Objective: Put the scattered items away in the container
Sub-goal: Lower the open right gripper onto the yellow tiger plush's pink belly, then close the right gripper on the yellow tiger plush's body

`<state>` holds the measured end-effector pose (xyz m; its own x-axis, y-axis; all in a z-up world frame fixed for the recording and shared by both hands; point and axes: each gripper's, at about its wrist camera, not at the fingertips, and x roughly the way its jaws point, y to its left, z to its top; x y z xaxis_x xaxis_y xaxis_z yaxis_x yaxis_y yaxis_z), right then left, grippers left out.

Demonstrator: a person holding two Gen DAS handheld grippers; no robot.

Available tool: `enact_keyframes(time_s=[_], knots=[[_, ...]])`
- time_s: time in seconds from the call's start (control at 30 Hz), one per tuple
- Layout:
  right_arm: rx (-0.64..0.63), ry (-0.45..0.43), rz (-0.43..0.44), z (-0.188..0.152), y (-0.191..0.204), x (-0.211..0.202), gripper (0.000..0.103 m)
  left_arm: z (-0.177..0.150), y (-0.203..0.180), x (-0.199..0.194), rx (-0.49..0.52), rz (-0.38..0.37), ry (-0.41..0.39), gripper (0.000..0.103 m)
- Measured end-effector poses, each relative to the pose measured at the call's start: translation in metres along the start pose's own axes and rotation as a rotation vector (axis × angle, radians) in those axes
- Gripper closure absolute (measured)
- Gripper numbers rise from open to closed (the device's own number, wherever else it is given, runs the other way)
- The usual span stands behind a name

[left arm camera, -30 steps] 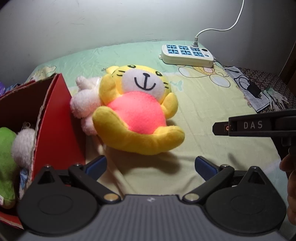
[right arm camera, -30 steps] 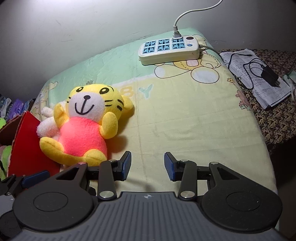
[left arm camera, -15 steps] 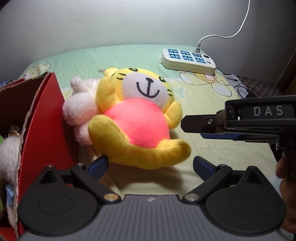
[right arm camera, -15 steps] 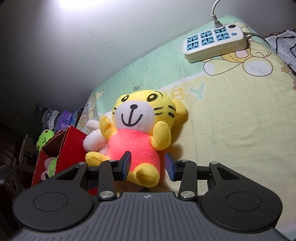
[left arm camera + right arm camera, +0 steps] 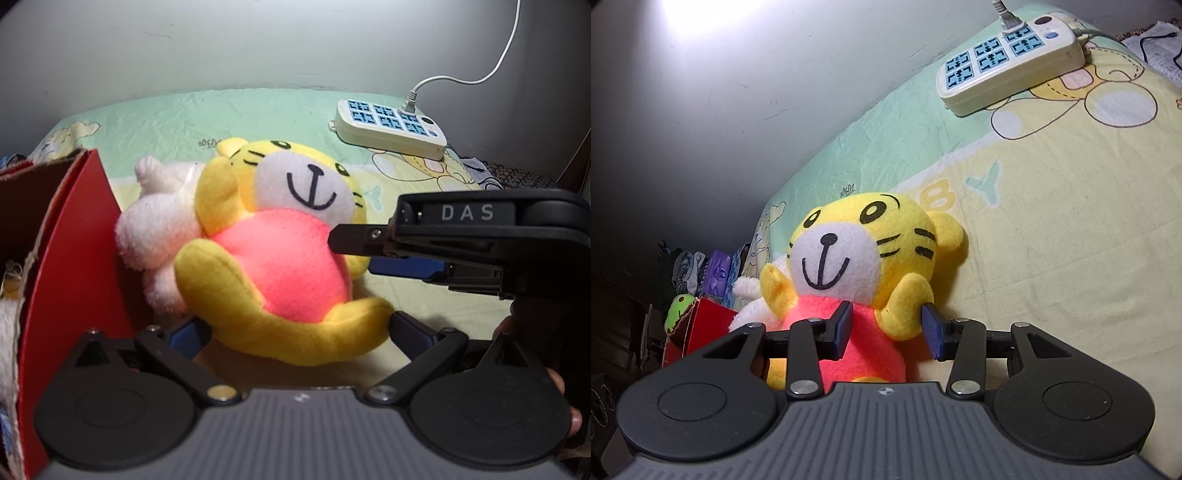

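A yellow tiger plush (image 5: 284, 266) with a pink belly lies on the bed sheet, also in the right wrist view (image 5: 857, 266). A white plush (image 5: 155, 221) lies behind it, against the red cardboard box (image 5: 70, 266). My left gripper (image 5: 295, 332) is open, its fingers on either side of the tiger's legs. My right gripper (image 5: 886, 328) is open, its fingers straddling the tiger's arm and belly. It comes in from the right in the left wrist view (image 5: 347, 240).
A white power strip (image 5: 388, 125) with a plugged cord lies at the far right of the bed. The box holds a green plush (image 5: 677, 310) and a white one. Papers and a charger lie beyond the bed's right edge (image 5: 1160, 40). A wall runs behind.
Both grippers have moved in on the tiger plush. The right one swung left from the open sheet until its fingers straddle the tiger. The left one came closer to the legs.
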<state>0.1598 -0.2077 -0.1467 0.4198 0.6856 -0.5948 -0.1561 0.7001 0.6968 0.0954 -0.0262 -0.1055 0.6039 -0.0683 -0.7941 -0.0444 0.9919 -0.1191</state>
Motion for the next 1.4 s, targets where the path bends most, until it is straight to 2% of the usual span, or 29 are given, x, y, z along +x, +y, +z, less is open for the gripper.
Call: enact_keyframes(time_s=[0.07, 0.13, 0.2, 0.23, 0.4, 0.5, 0.57, 0.67, 0.73, 0.8, 0.97, 1.23, 1.4], knots=[[0.044, 0.006, 0.022, 0.000, -0.007, 0.002, 0.058, 0.002, 0.002, 0.004, -0.007, 0.000, 0.004, 0.001], [0.065, 0.004, 0.039, -0.001, -0.010, 0.000, 0.066, 0.003, 0.003, 0.006, -0.018, -0.003, 0.004, 0.000], [0.061, -0.001, 0.038, -0.002, -0.011, -0.005, 0.086, 0.005, 0.004, 0.007, -0.023, -0.006, 0.004, 0.001], [0.059, -0.001, 0.034, -0.002, -0.011, -0.007, 0.089, 0.004, 0.003, 0.007, -0.024, -0.010, 0.003, 0.002], [0.076, 0.006, 0.055, -0.005, -0.017, -0.020, 0.096, 0.000, -0.004, -0.002, 0.008, -0.028, -0.011, 0.002], [0.066, 0.012, 0.076, -0.008, -0.017, -0.031, 0.102, -0.003, -0.010, -0.010, 0.017, -0.071, -0.016, 0.002], [0.063, 0.022, 0.077, -0.012, -0.018, -0.037, 0.102, -0.005, -0.017, -0.017, 0.032, -0.114, -0.019, 0.002], [0.048, 0.007, 0.048, -0.015, -0.020, -0.045, 0.100, -0.013, -0.033, -0.025, 0.095, -0.126, -0.032, 0.002], [0.050, -0.009, 0.032, -0.014, -0.025, -0.052, 0.089, -0.017, -0.040, -0.029, 0.130, -0.117, -0.041, 0.002], [0.060, -0.020, 0.041, -0.013, -0.031, -0.057, 0.073, -0.017, -0.038, -0.033, 0.139, -0.097, -0.047, 0.003], [0.072, -0.013, 0.052, -0.010, -0.037, -0.047, 0.064, -0.005, -0.017, -0.038, 0.058, -0.068, -0.070, 0.001], [0.040, -0.036, 0.097, 0.002, -0.027, -0.018, 0.057, 0.014, 0.006, -0.013, -0.048, -0.003, -0.059, 0.001], [0.014, -0.014, 0.109, 0.004, -0.017, 0.003, 0.060, 0.018, 0.002, -0.003, -0.030, 0.021, -0.067, 0.001]])
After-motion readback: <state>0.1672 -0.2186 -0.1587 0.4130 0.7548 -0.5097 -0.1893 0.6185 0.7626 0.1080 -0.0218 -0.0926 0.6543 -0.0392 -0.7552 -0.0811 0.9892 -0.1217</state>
